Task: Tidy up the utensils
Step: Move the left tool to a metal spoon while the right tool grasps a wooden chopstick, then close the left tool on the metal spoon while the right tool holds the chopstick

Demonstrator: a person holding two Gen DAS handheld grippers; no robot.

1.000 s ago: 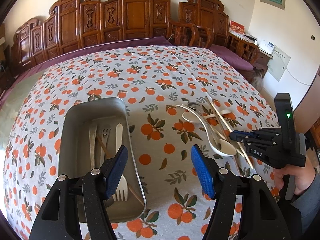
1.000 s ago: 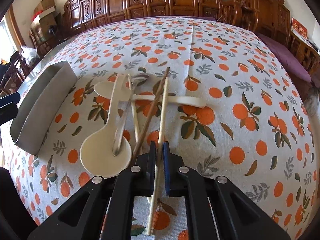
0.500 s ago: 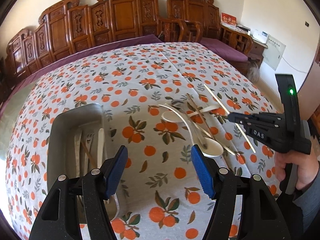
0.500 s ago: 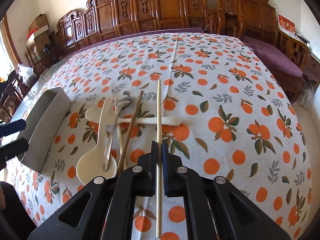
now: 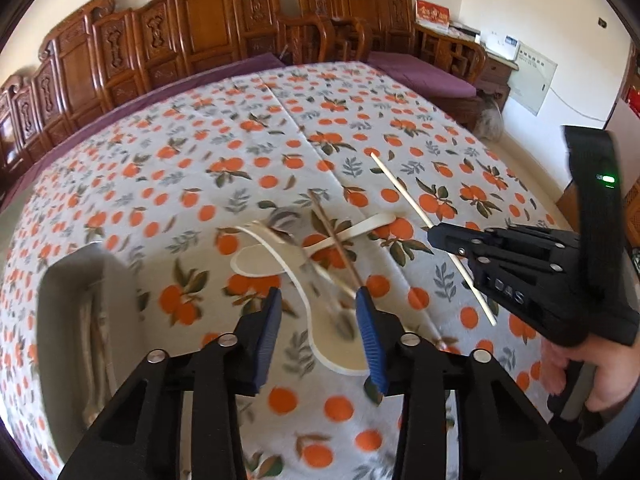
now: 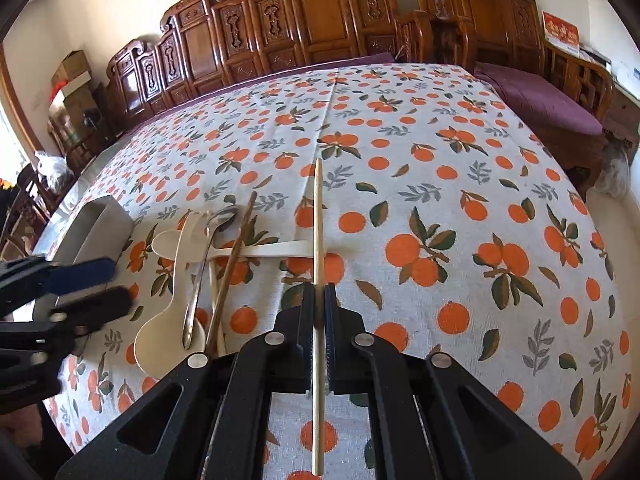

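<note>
Table under orange-print cloth (image 6: 440, 184): carved chairs behind.
Metal tray (image 5: 60, 320): left edge, some utensils inside, blurred.
Left gripper (image 5: 320, 332): has swung from the tray to the heap, jaws just narrowing, half spread, nothing pinched yet.
Right gripper (image 6: 319, 312): pressed onto a pale chopstick (image 6: 318, 220), now lifted clear.
Heap: white spoons (image 6: 172, 320), metal spoon (image 6: 204, 264), brown chopstick (image 6: 232, 264) crossed, likely awkward to separate.

two white spoons (image 6: 168, 336), one metal spoon (image 6: 200, 276), three chopsticks (image 6: 318, 240), one tray (image 6: 100, 232)

Orange-fruit-patterned white tablecloth (image 6: 440, 184), cream spoons (image 6: 168, 340)
</note>
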